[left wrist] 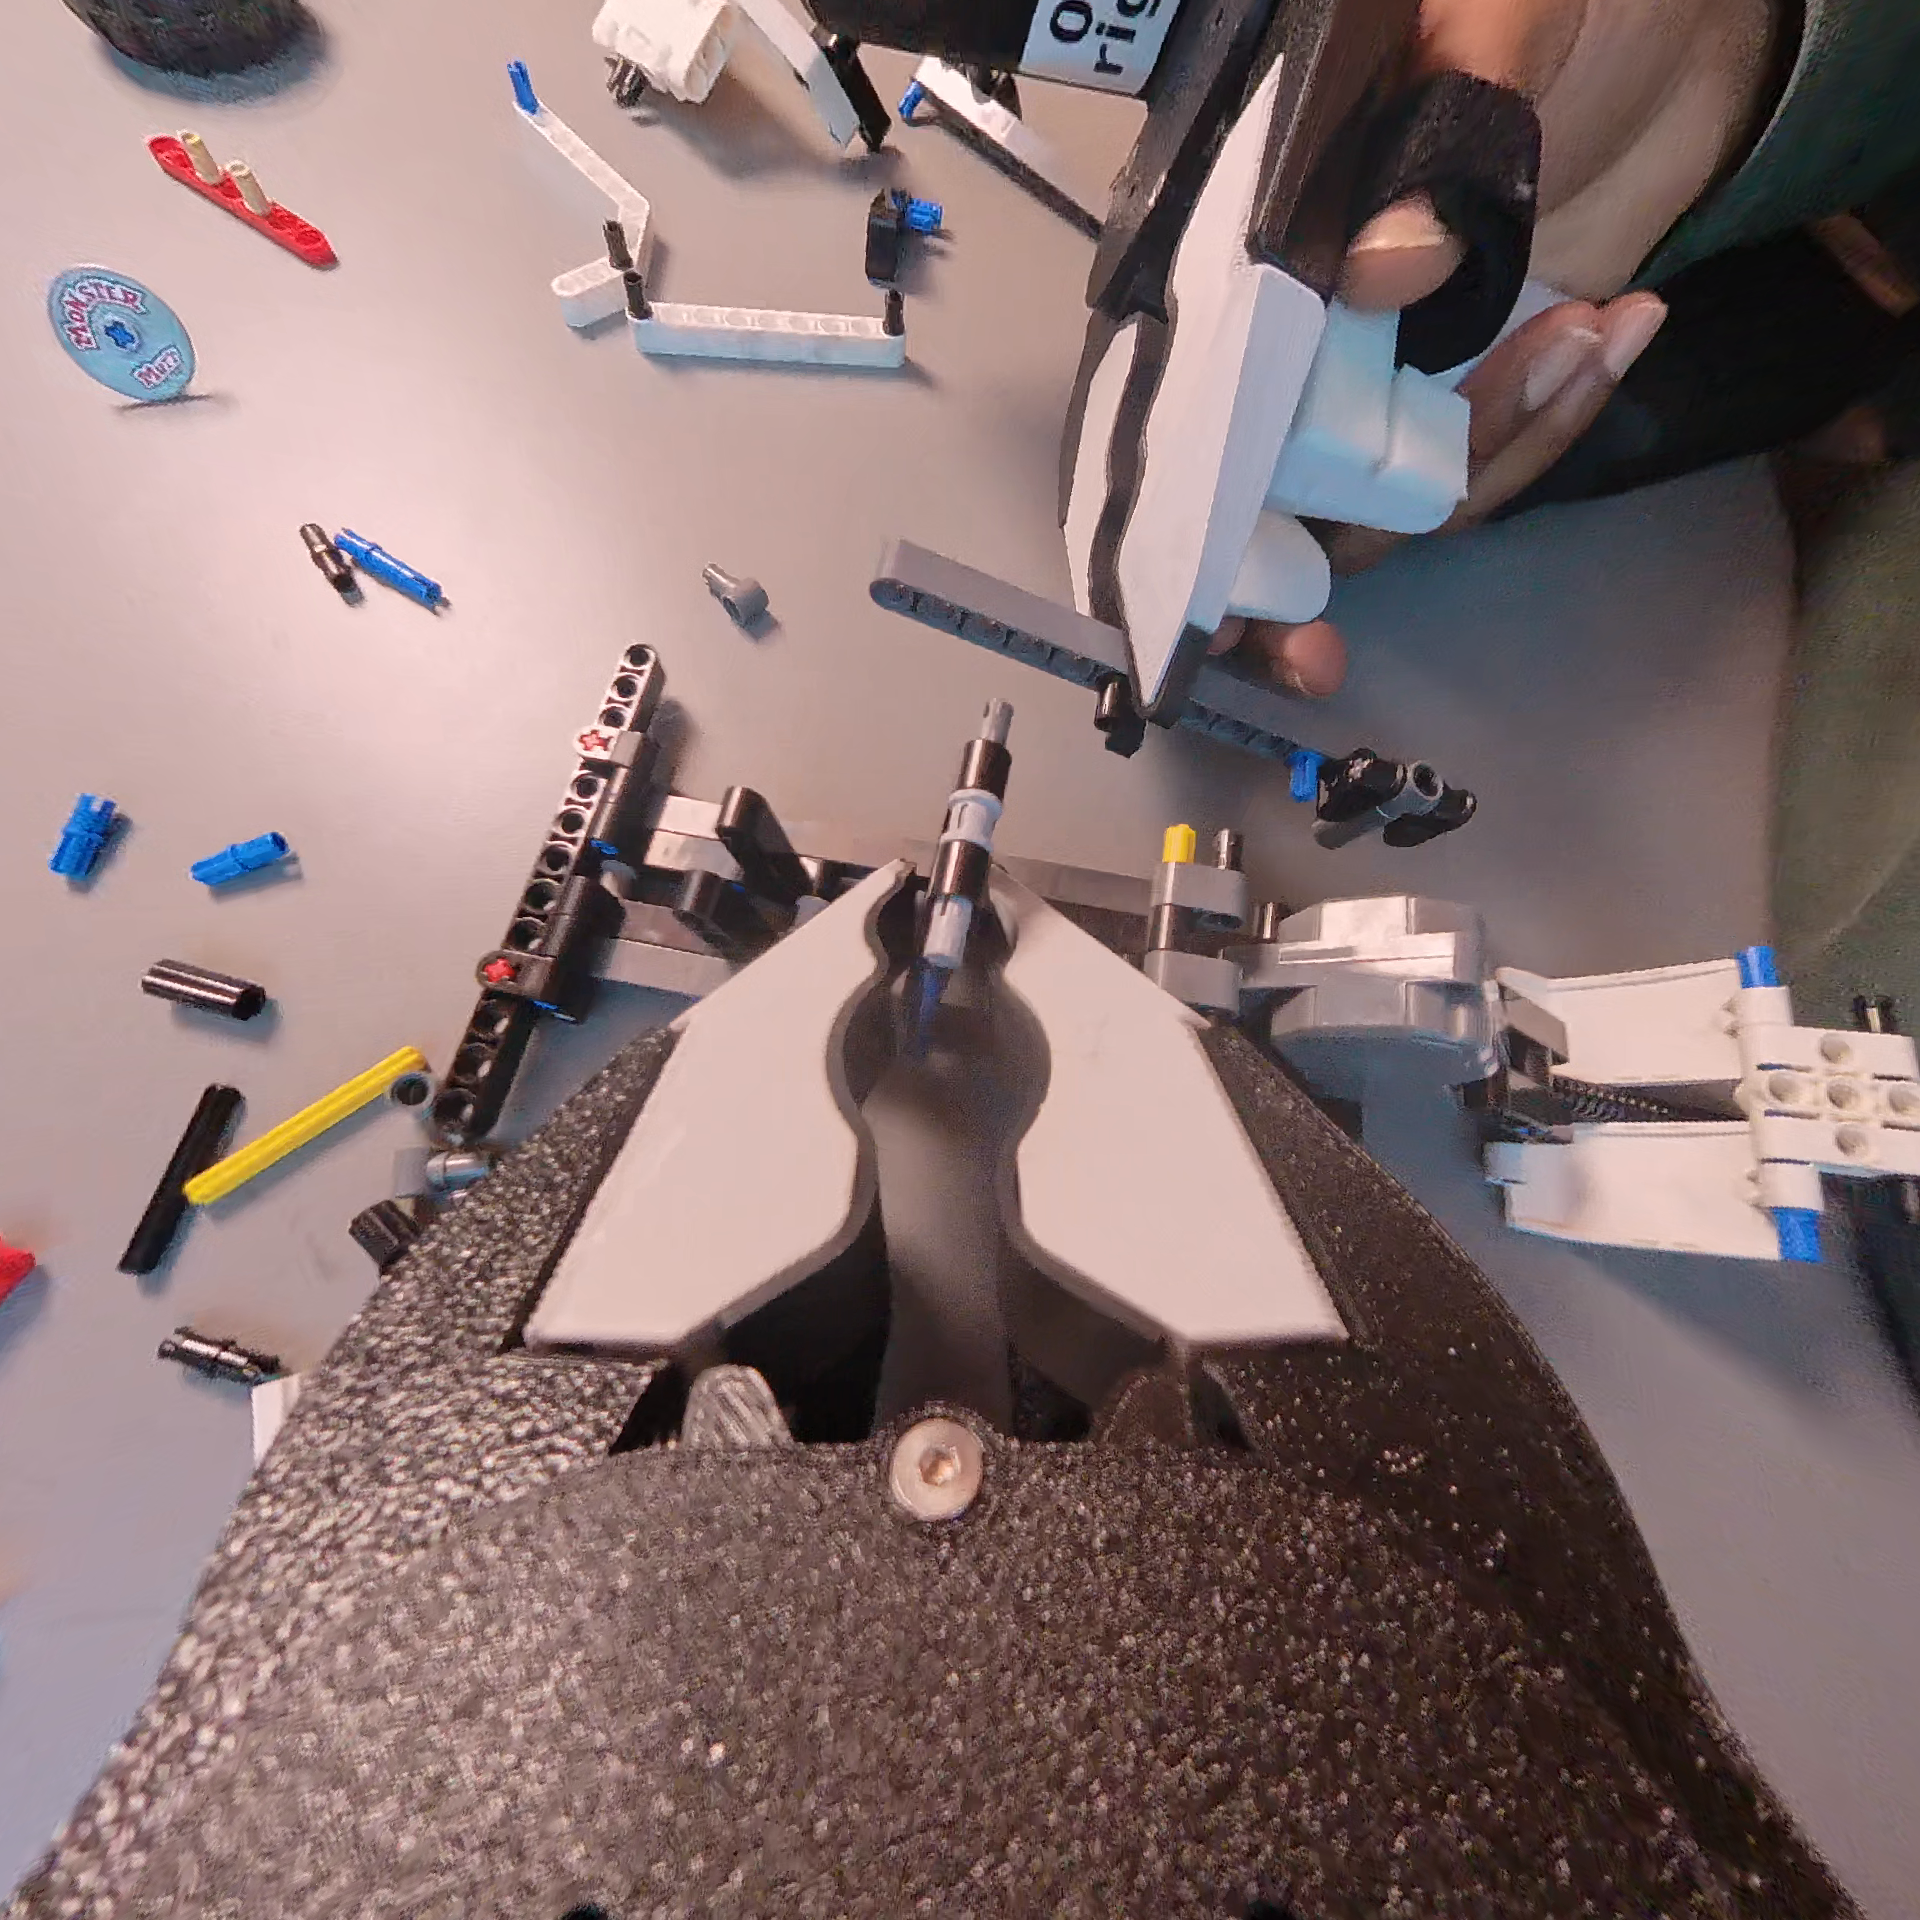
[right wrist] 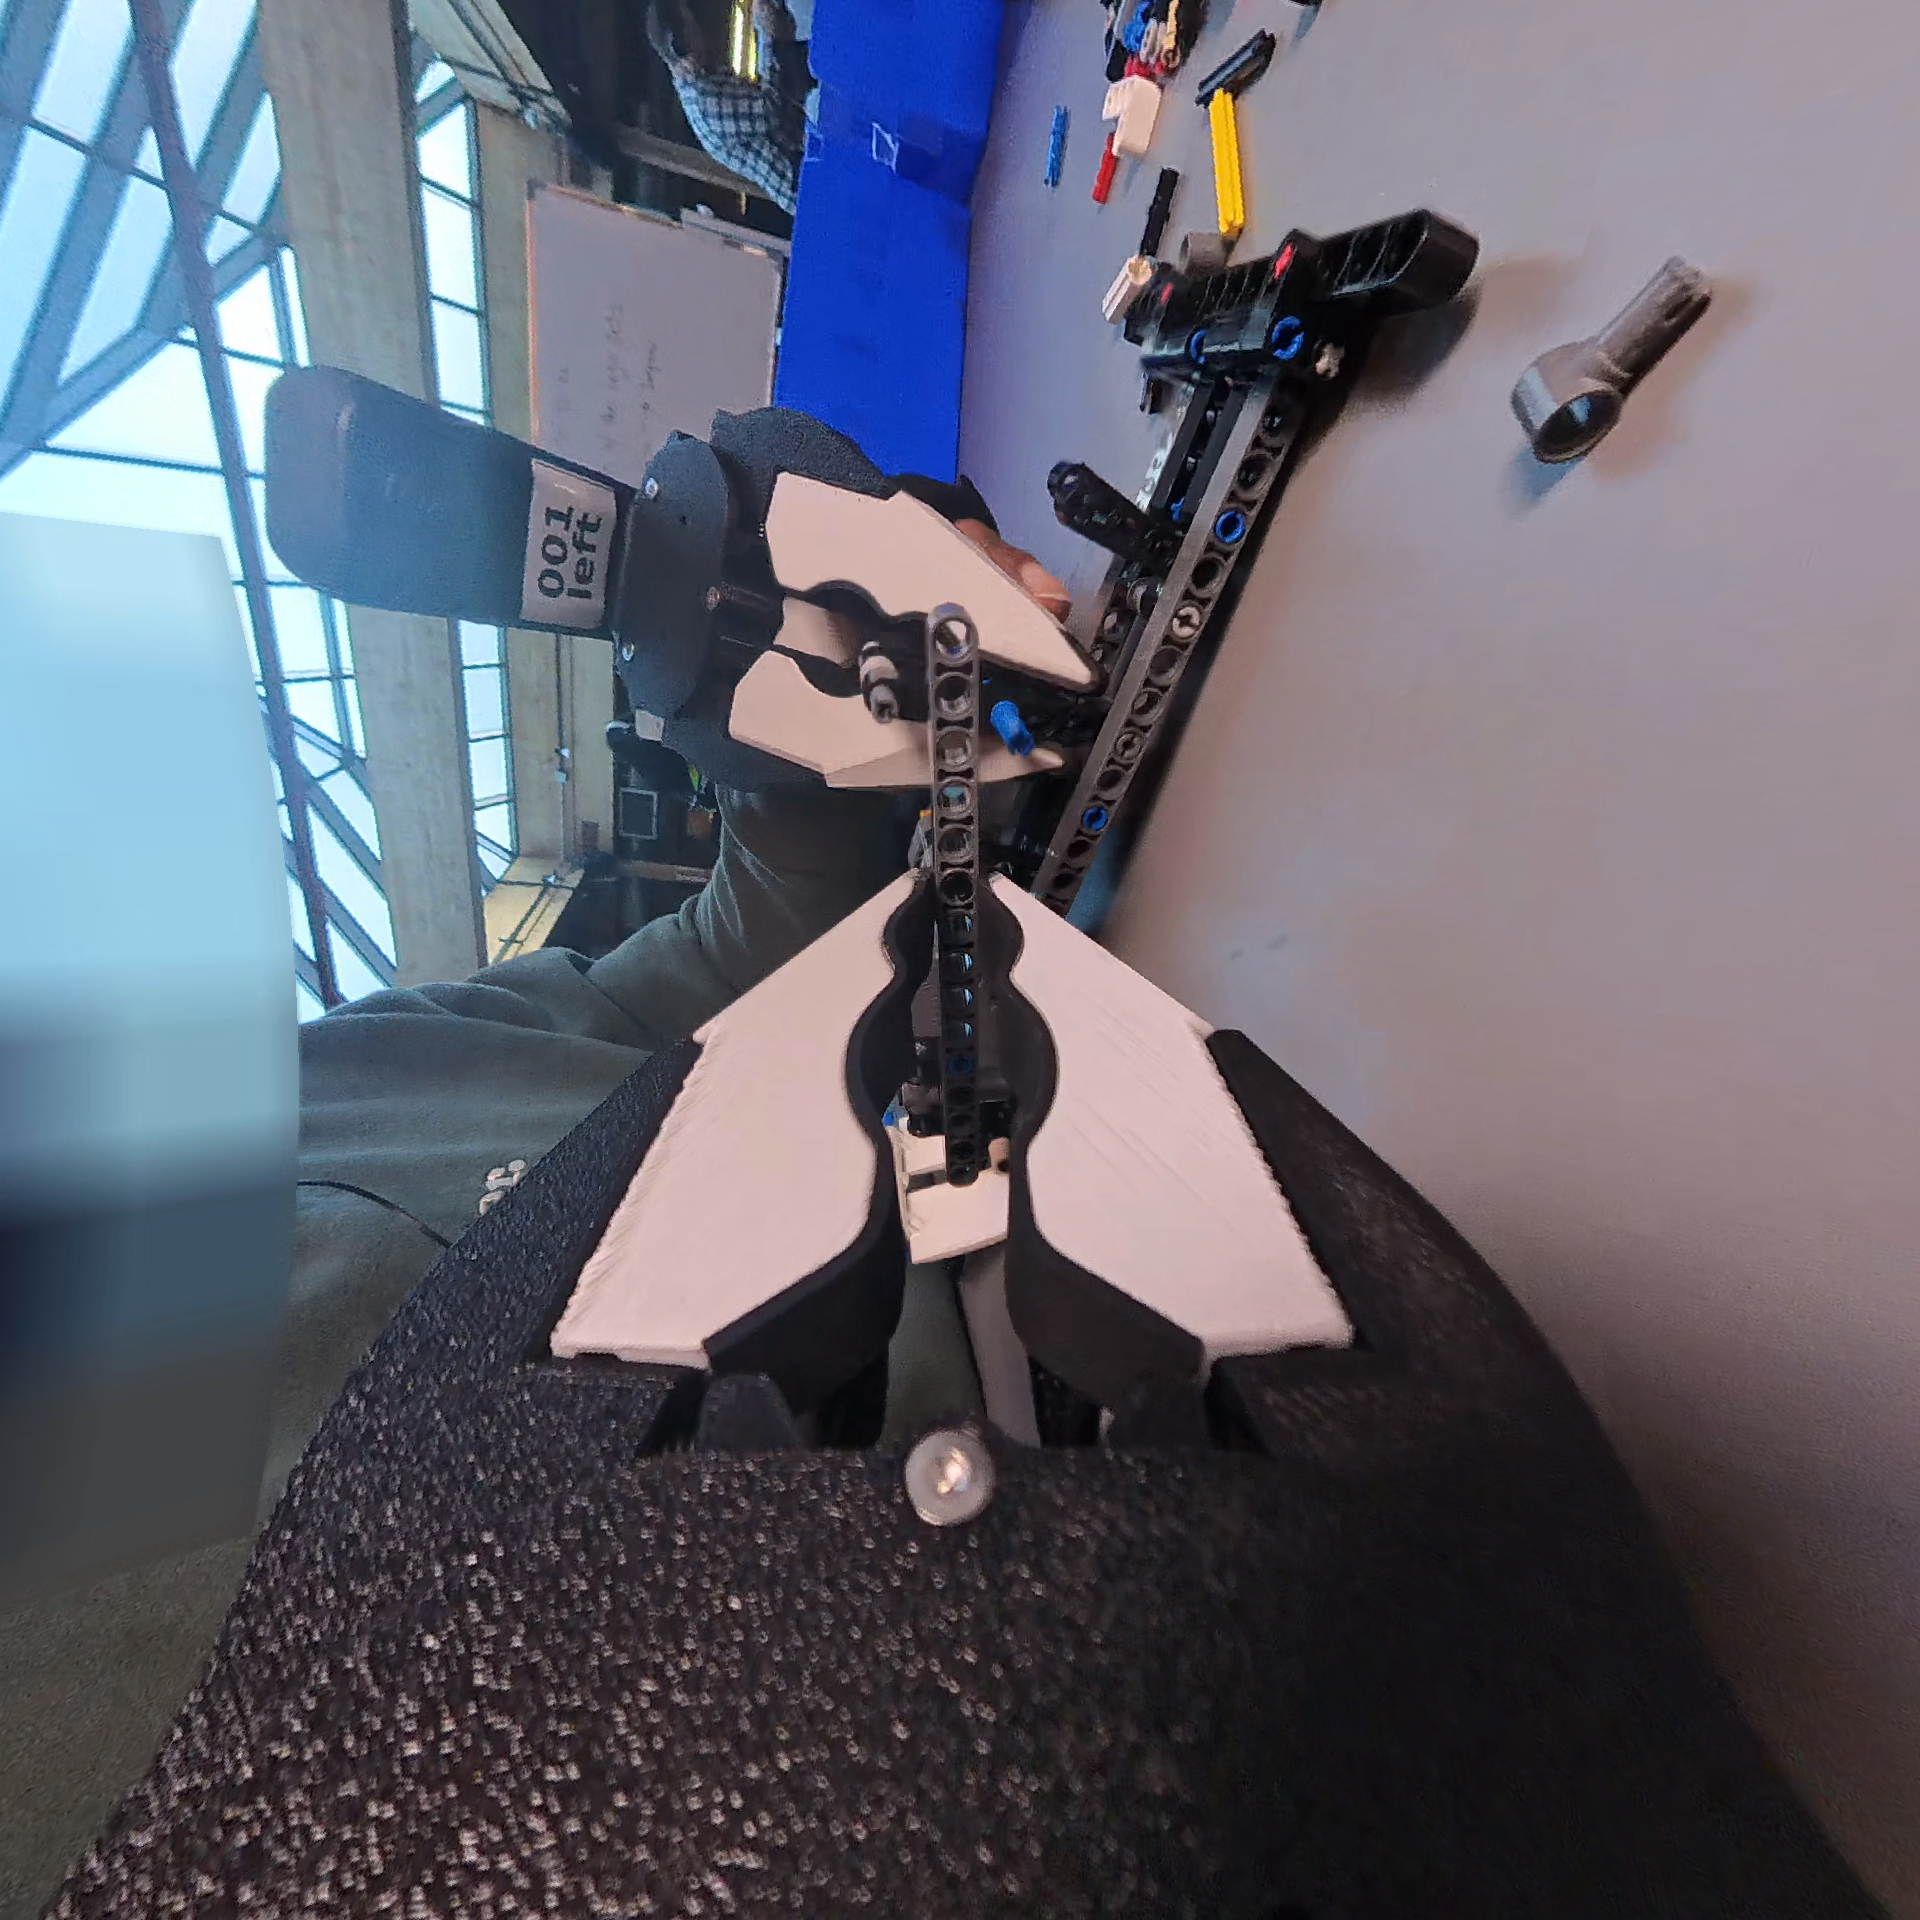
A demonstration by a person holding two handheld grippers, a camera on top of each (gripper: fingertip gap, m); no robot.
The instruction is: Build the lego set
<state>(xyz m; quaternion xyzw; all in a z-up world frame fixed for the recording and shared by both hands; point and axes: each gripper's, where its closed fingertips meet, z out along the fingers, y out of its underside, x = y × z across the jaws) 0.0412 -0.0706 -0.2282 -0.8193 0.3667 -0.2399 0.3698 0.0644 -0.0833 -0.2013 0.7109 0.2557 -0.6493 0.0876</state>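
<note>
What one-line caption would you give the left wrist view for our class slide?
Left hand-held gripper clamps a black-and-grey axle assembly above the half-built grey-and-black Lego chassis, while the right hand-held gripper grips a long grey holed beam.

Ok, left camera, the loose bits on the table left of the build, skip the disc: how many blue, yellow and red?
Blue pins: 3
Yellow axle: 1
Red pieces: 2, one cut off by the frame edge
Total: 6
</note>
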